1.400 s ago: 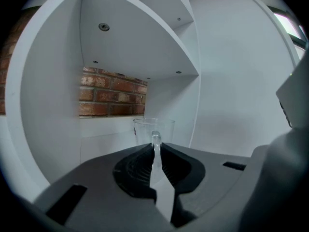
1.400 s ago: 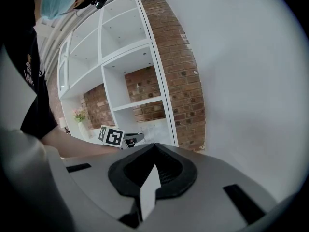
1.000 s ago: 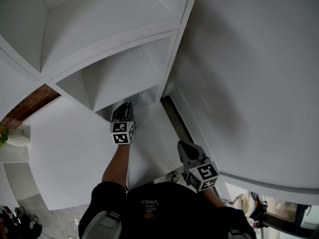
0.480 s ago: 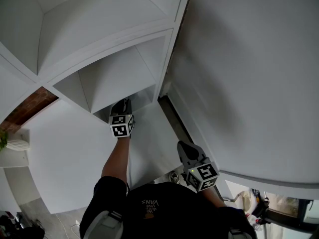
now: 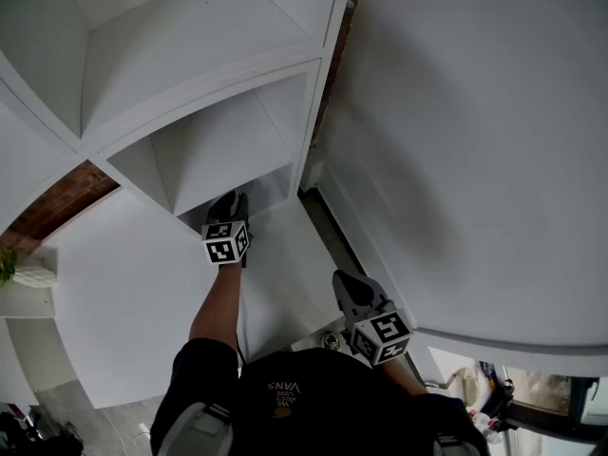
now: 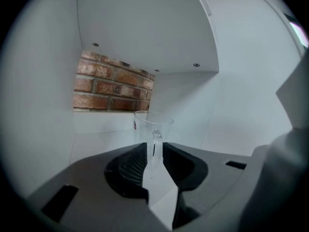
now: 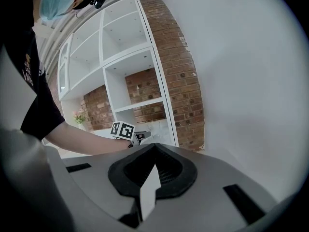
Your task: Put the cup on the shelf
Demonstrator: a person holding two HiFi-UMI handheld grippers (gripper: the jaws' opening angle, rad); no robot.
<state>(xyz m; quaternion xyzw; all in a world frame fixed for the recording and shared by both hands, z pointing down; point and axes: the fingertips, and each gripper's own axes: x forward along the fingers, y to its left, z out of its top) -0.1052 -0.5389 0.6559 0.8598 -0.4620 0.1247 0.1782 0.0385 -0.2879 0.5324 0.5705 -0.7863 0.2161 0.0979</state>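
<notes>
In shelf compartment (image 5: 228, 141): left gripper (image 6: 154, 151) clamps empty clear cup (image 6: 153, 122) by handle; right gripper (image 7: 155, 149) closed, empty

The T-shirt (image 5: 285, 397) is black and short-sleeved. The left gripper (image 6: 154, 152) and right gripper (image 7: 153, 164) are grey, with black-and-white marker cubes (image 5: 225, 242).

L arm (image 5: 217, 302) stretched fwd, L tongs (image 5: 228, 199) pinching cup (image 6: 152, 120); R tongs (image 5: 345, 279) shut, low by torso.

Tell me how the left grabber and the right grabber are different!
The left gripper pinches the clear cup; the right gripper is shut on nothing. The left gripper reaches into the shelf; the right gripper hangs beside the person's body. Both carry a marker cube.
</notes>
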